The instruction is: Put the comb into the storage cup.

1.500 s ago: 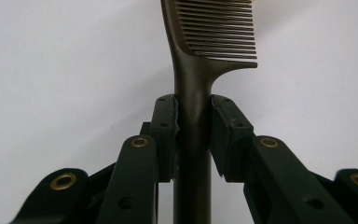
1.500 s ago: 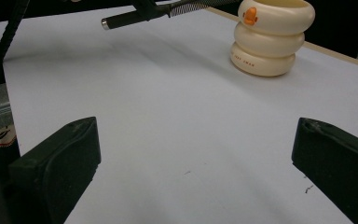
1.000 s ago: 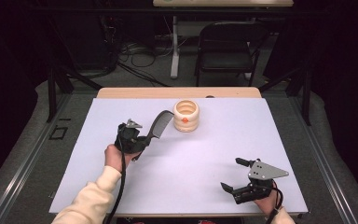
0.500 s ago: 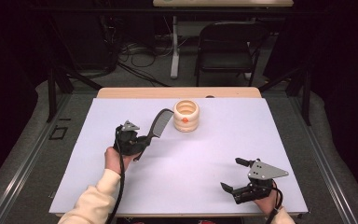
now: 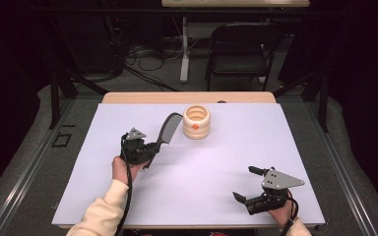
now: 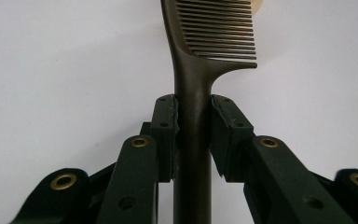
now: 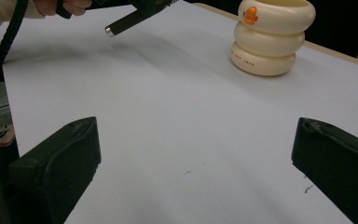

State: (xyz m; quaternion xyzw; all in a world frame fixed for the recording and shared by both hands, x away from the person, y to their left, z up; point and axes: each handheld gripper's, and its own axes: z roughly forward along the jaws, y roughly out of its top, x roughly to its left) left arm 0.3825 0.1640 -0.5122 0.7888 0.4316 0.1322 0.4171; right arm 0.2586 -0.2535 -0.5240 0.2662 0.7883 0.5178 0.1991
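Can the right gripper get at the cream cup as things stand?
Probably yes. The right gripper is open and empty, and bare table lies between it and the cream cup. The comb in the left gripper sits off to the side.

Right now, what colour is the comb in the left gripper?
Dark brown; the comb shows best in the left gripper view.

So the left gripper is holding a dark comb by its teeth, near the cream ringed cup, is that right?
Not quite. The left gripper is shut on the comb by its handle, not its teeth; the left gripper view shows the pads on the handle. The comb is near the cream ringed cup.
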